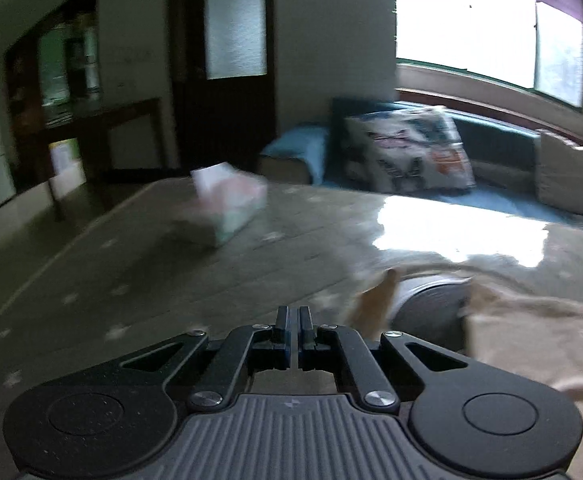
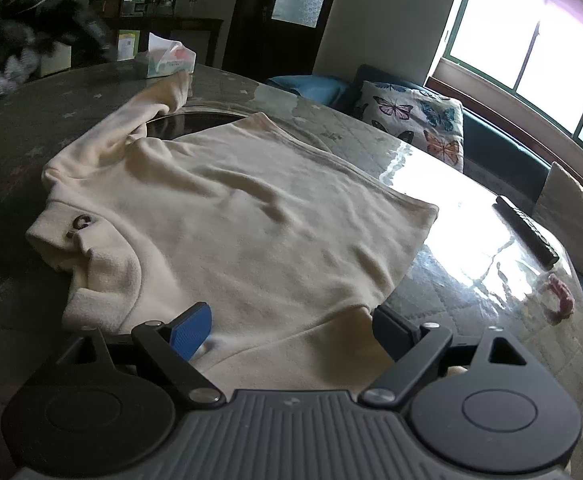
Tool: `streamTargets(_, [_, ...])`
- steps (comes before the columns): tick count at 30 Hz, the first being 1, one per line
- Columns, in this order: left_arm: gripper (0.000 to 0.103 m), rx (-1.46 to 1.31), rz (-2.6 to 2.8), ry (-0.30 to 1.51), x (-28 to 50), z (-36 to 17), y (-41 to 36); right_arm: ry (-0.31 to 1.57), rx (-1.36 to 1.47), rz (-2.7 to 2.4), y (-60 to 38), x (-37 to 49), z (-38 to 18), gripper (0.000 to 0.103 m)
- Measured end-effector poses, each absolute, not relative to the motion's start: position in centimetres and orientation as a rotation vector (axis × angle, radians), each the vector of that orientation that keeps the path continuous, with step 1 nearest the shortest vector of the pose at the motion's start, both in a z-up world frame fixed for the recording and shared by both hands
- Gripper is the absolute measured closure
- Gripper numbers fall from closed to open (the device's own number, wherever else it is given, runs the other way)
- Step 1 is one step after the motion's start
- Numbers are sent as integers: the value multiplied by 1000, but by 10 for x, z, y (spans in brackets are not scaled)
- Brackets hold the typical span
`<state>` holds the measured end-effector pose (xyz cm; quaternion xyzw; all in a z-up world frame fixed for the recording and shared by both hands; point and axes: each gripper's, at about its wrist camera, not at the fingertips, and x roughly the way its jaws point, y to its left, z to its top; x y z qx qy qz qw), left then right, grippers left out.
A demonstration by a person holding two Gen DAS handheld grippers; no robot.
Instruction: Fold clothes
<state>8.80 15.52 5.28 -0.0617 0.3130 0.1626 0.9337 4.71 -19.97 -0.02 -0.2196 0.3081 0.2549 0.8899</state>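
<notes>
the cream sweater (image 2: 227,216) lies spread on the table (image 2: 471,272), one sleeve trailing far left; the right hand-held gripper (image 2: 291,324) is spread over its near hem, likely to pinch; the left hand-held gripper (image 1: 293,322) is pressed together, holding nothing, beside it.

Bright window (image 2: 531,64) at right, teal sofa (image 2: 499,148) with butterfly cushion (image 2: 415,120) beneath, dark door (image 1: 227,60).

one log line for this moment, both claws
left claw shut, empty | right claw open over cream sweater | sweater flat on table
</notes>
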Motion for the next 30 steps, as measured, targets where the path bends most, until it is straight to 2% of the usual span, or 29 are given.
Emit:
streamTargets(5, [98, -132, 311, 644, 81, 51, 158, 617, -448, 533, -197, 45, 9, 13])
streamTargets(7, [87, -122, 269, 645, 85, 50, 151, 604, -436, 549, -195, 43, 15, 13])
streamTargets(9, [59, -102, 247, 641, 95, 49, 144, 592, -429, 571, -191, 42, 20, 13])
streamTargets(14, [50, -101, 261, 668, 126, 34, 149, 579, -414, 631, -180, 41, 29, 13])
streamTargets(22, [53, -185, 264, 701, 160, 9, 172, 575, -419, 672, -165, 43, 33, 13])
streamTargets(25, [68, -192, 265, 711, 167, 3, 175, 582, -419, 671, -163, 47, 32, 13])
streamTargets(26, [80, -190, 267, 709, 168, 2, 175, 585, -420, 670, -163, 48, 31, 13])
streamTargets(27, [87, -186, 269, 705, 168, 0, 176, 588, -420, 669, -162, 49, 31, 13])
streamTargets(30, [98, -189, 286, 691, 166, 1, 179, 596, -418, 666, -163, 50, 30, 14])
